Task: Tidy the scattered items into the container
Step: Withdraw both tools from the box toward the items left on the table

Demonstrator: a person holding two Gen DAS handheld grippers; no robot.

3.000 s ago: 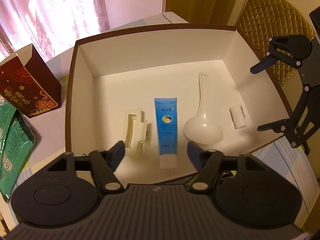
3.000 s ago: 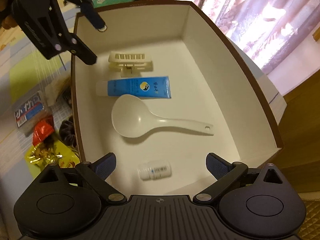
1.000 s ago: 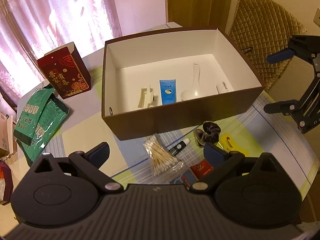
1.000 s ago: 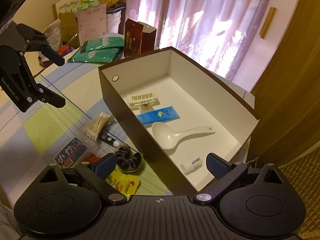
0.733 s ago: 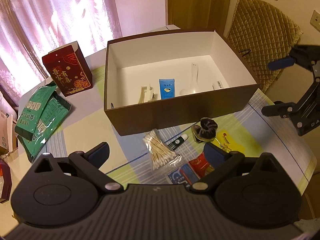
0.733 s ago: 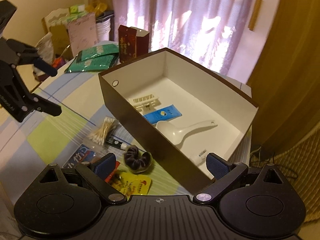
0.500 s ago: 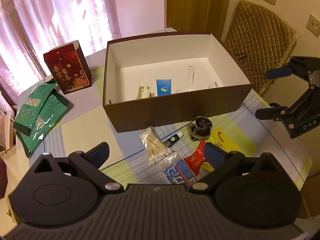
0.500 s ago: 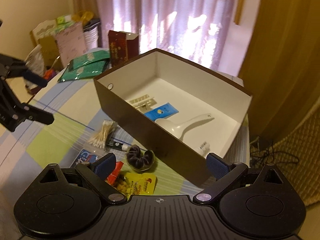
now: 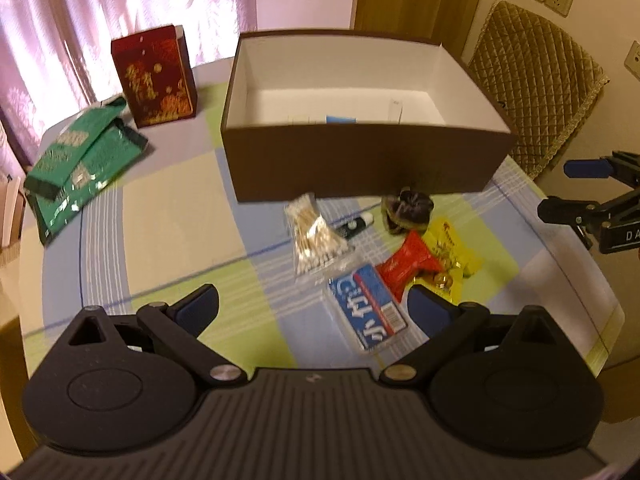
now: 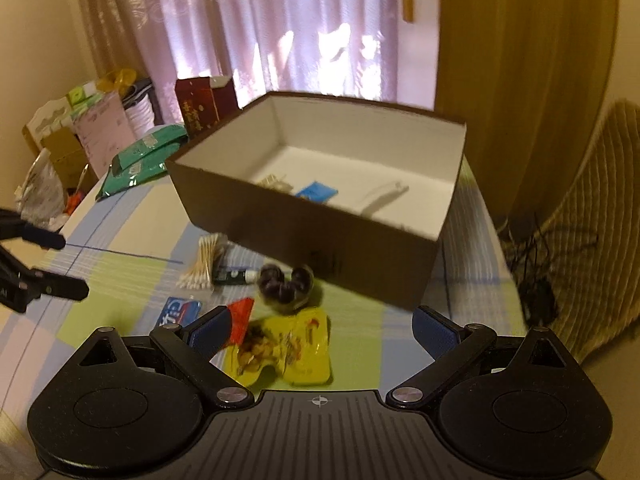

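Note:
A brown box with white inside [image 9: 360, 168] [image 10: 320, 232] stands on the table; a blue tube [image 10: 316, 192], a white spoon [image 10: 382, 194] and a cream clip [image 10: 274, 182] lie in it. In front of it lie a cotton swab bag [image 9: 314, 236] [image 10: 204, 264], a small dark tube [image 9: 354, 227] [image 10: 234, 277], a dark scrunchie [image 9: 407, 209] [image 10: 286, 284], a red packet [image 9: 410, 266] [image 10: 242, 316], a yellow snack pack [image 9: 452, 258] [image 10: 288, 350] and a blue card pack [image 9: 366, 310] [image 10: 178, 312]. My left gripper [image 9: 314, 308] is open and empty above the blue pack. My right gripper [image 10: 322, 328] is open and empty above the yellow pack.
A dark red gift box [image 9: 154, 80] [image 10: 204, 104] and green packets [image 9: 80, 160] [image 10: 144, 156] lie left of the box. A quilted chair [image 9: 532, 92] stands at the far right. The table edge [image 9: 600, 320] runs close on the right. Shelves with clutter [image 10: 68, 136] stand beyond the table.
Both grippers have pulled back and lowered away from the box toward the near table side. The loose items now lie just ahead of the open fingers.

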